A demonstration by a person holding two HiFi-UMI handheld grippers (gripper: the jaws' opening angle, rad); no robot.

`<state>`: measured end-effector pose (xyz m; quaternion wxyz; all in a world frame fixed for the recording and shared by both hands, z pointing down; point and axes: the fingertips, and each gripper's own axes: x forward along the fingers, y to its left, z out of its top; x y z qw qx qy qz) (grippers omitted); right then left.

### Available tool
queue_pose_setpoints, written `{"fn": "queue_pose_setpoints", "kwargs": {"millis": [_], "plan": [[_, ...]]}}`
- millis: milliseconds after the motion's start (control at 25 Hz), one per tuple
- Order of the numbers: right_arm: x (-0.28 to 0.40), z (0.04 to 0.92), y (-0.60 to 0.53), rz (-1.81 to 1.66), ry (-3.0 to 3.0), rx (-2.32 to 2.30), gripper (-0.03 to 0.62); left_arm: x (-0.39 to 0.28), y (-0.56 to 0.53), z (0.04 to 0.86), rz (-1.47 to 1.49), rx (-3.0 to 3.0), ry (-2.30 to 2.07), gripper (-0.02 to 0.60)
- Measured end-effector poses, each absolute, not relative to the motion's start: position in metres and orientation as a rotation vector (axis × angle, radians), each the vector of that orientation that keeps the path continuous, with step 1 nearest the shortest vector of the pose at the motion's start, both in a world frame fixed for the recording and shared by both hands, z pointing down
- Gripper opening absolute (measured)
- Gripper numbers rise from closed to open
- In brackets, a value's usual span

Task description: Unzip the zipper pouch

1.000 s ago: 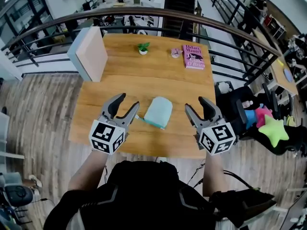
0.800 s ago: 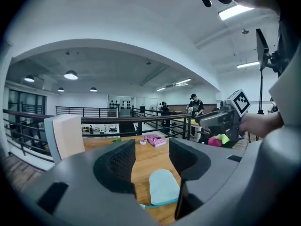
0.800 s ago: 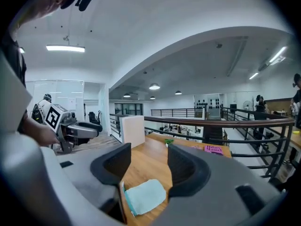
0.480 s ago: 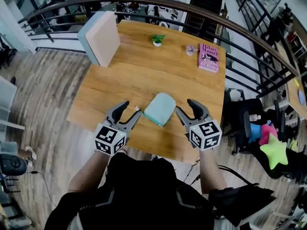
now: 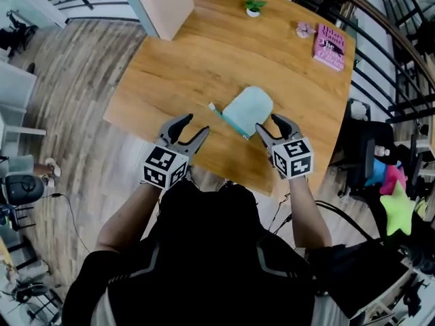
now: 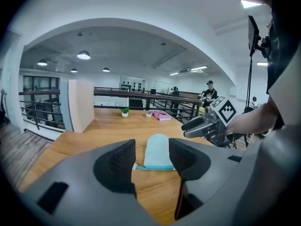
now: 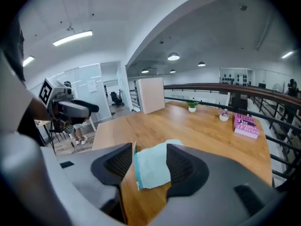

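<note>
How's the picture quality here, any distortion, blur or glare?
Head view: strong fisheye bending, even light, pouch sharp. Left gripper view: black rounded corners, near foreground soft, scene beyond clear. Right gripper view: same dark corners, railing bowed, ceiling strip light glaring white.

- right tongs [image 7: 149, 166]: jaws apart, not pressing on anything
- teal zipper pouch [image 7: 151, 171] lies flat on counter [image 7: 197, 131], seen between the jaws, zipper edge by the left jaw
- left tongs [image 7: 70, 108] at far left
- pink book [image 7: 246, 125] and small plant [image 7: 192, 105] at far side
</note>
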<state>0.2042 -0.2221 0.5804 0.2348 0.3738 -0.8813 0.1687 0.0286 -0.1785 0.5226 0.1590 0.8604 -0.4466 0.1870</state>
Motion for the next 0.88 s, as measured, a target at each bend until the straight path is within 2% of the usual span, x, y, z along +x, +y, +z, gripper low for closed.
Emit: {"fn": "queue_pose_setpoints", "kwargs": {"millis": [480,600,880], "plan": [[0.199,0.693,-0.201,0.546,-2.26,0.795,0.192,0.021,-0.153,0.579,0.588,2.329,-1.244,0.236],[0.195,0.708,-0.196,0.479,-2.248,0.687,0.16,0.018,-0.151,0.586,0.598,2.306,-1.249,0.236],[0.186,0.729,-0.19,0.424,-2.239,0.533,0.13,0.019,-0.148,0.592,0.604,2.282,-1.249,0.236]]}}
